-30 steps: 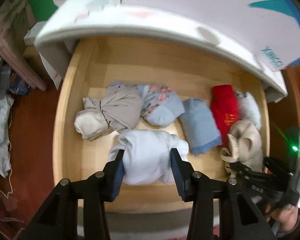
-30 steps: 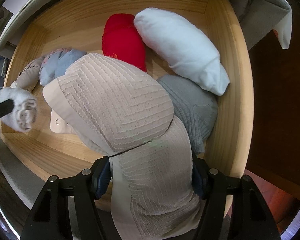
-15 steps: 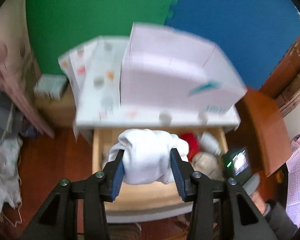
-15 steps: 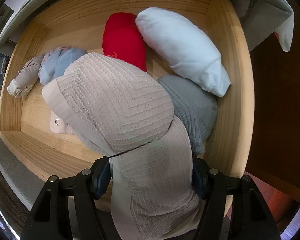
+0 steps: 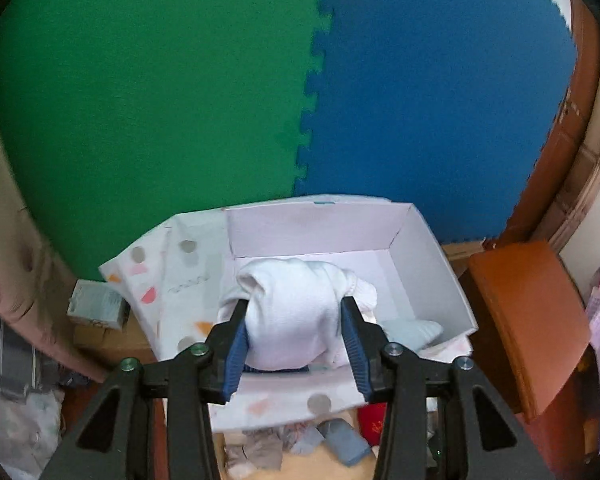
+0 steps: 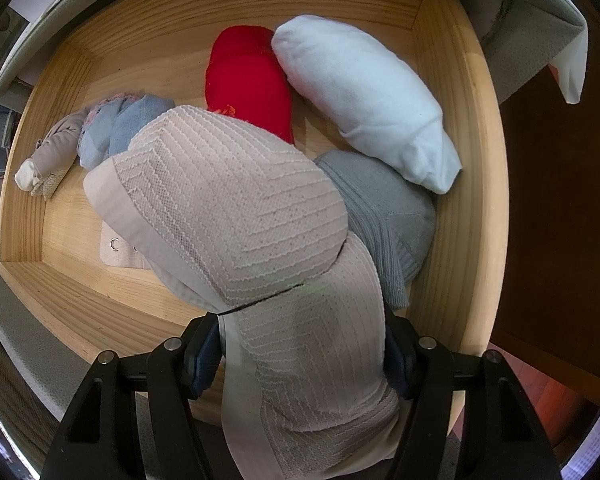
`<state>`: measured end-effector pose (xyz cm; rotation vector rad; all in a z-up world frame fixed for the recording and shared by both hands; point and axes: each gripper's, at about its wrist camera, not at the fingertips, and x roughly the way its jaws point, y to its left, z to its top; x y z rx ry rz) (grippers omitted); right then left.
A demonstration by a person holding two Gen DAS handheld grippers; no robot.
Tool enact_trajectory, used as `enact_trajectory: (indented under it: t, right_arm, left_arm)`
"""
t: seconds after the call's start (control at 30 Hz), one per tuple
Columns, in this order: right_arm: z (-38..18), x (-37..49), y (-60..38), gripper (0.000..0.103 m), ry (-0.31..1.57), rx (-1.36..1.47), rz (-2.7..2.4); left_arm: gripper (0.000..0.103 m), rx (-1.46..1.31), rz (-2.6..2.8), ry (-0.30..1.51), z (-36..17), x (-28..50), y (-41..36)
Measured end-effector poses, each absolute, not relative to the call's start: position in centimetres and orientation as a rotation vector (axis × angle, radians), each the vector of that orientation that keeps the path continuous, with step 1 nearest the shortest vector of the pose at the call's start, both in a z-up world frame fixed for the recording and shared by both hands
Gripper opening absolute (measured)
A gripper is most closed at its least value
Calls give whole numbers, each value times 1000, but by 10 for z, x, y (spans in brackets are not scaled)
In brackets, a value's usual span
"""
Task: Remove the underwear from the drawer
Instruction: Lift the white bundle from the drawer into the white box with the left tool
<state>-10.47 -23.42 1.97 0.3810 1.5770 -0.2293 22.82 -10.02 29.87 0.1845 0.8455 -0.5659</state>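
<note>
Green and blue foam mats back a white box. The left tool clamps a white bundle before it. The right tool grips a beige bra over the drawer, red roll at 12 o'clock.

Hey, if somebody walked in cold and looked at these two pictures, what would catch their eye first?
Probably the green and blue wall filling the top of the left view, with the white bundle pinched in the left gripper in front of an open white box. In the right view, the beige ribbed bra clamped in the right gripper fills the middle, over a wooden drawer holding a bright red roll beside a pale blue one.
</note>
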Motion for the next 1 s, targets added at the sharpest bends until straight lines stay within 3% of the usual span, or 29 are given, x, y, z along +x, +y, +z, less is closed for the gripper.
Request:
enact_trajectory:
  t: [0.4,1.0]
  right_arm:
    - [20,-105,-234,63,1573,379,-223]
    - [21,-105,-234,63,1574,378,-224]
  left_arm:
    - [44,267,-450,1025,185,269,-129]
    - [44,218,-275,1120,178,245,-114]
